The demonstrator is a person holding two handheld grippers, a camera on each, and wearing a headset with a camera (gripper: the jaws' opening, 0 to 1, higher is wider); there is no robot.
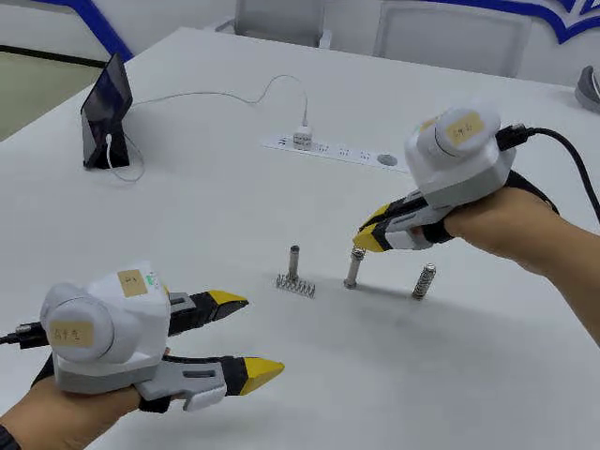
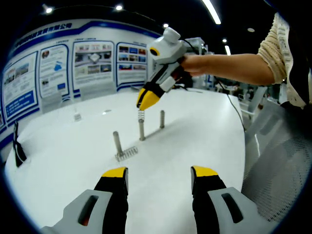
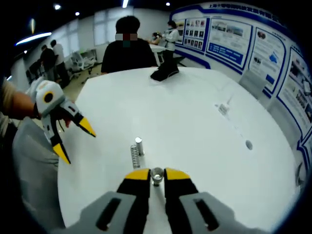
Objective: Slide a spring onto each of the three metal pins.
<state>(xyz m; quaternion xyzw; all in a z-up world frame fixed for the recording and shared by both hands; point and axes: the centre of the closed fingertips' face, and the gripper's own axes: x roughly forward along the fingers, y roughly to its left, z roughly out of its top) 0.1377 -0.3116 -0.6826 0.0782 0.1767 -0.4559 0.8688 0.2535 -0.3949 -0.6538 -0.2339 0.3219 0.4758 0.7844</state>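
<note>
Right gripper [image 1: 366,241] pinches a spring [image 1: 357,253] atop the middle pin [image 1: 352,274]. Left gripper [image 1: 263,334], well apart from that pin, gapes empty. Tilted, the spring could jam or topple it.

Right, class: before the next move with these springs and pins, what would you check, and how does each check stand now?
1. Right spring seated over its pin: ok.
2. Middle spring pushed fully down the middle pin: not ok; it sits at the pin's top.
3. Right gripper tongs closed on the middle spring: ok, judging by the right gripper view.
4. Left pin carries a spring: not ok; it is bare, and the loose spring lies on the table at its base.
5. Left gripper open and holding nothing, ready to fetch the loose spring: ok.
</note>
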